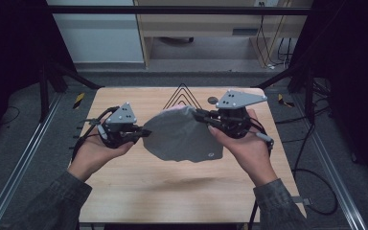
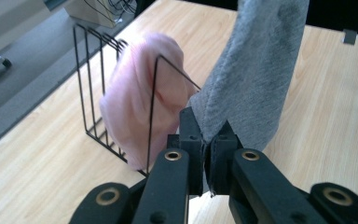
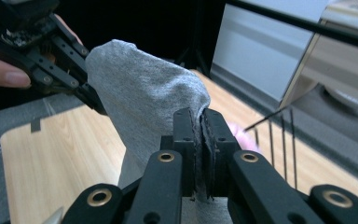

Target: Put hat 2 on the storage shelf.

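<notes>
High view: a grey cloth [image 1: 184, 135] hangs stretched between the two grippers above the middle of the wooden table [image 1: 139, 191], clear of the tabletop, with its shadow on the wood below. Its long axis runs across the table from left to right, the right end a little higher and nearer the far edge, and its loose lower part sags toward the near edge.

The left gripper [image 1: 141, 133] holds the cloth's left tip; in the left gripper view its fingers [image 2: 189, 140] are closed tight on a grey edge, the fabric rising from between them. The right gripper [image 1: 202, 116] holds the upper right corner; in the right gripper view its fingers [image 3: 182, 135] are likewise pinched shut on a fold of the cloth, which drapes across toward the left gripper [image 3: 81, 88] farther off.

Behind the cloth, near the middle of the far edge, stands a black wire rack [image 1: 182, 94]. In the left gripper view a pink cloth [image 2: 140, 107] is draped in that rack [image 2: 91, 84], just beside the grey one.
</notes>
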The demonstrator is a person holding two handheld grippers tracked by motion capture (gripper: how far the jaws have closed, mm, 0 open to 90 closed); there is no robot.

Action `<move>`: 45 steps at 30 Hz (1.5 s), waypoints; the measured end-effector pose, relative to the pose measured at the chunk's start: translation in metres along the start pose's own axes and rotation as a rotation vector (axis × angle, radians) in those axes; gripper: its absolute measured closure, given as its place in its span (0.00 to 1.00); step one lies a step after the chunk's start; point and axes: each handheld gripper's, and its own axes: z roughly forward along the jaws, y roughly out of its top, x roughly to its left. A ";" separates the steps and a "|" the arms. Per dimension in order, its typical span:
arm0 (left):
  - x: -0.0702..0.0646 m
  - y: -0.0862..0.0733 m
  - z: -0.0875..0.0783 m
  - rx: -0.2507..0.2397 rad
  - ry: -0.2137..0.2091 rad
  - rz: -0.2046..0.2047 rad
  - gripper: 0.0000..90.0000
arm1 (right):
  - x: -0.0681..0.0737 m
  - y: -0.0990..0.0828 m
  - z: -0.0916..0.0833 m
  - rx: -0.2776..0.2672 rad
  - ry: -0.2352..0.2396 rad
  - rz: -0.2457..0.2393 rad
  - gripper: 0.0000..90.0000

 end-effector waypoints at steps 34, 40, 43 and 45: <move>0.092 0.100 0.009 -0.121 0.146 -0.009 0.97 | -0.119 0.088 0.044 -0.073 -0.104 0.052 0.95; 0.106 0.095 0.033 -0.113 0.137 -0.029 0.97 | -0.135 0.078 0.057 -0.054 -0.108 0.073 0.95; 0.115 0.091 0.044 -0.104 0.135 -0.047 0.97 | -0.145 0.072 0.067 -0.032 -0.103 0.091 0.95; 0.119 0.088 0.049 -0.096 0.137 -0.052 0.97 | -0.148 0.069 0.072 -0.022 -0.103 0.094 0.95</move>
